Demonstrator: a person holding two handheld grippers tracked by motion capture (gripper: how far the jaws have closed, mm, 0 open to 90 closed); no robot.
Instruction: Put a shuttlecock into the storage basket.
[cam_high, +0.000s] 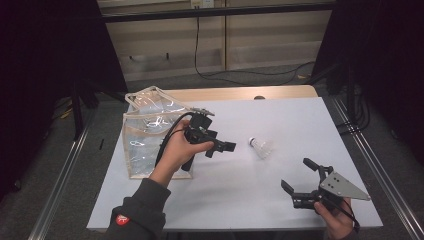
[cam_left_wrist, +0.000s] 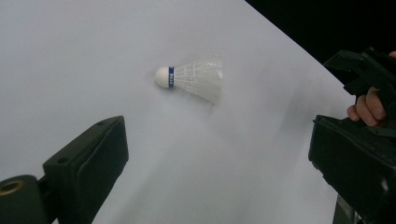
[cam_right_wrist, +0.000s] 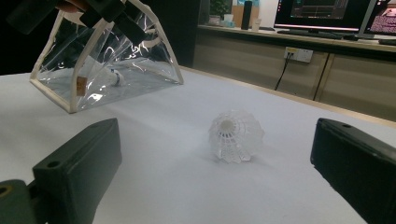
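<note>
White tabletop (cam_high: 240, 200), shuttlecock (cam_high: 261, 147) lying loose on its side right of clear bag (cam_high: 150, 135). Left gripper (cam_high: 220, 146) spread wide beside bag, right gripper (cam_high: 300, 177) spread too, nearer. Risk: nudging cork, rolling away; crushing feathers.

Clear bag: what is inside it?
Through the clear bag wall, the right gripper view shows a shuttlecock-like item with a blue band. Creases and glare hide the rest of the interior.
</note>
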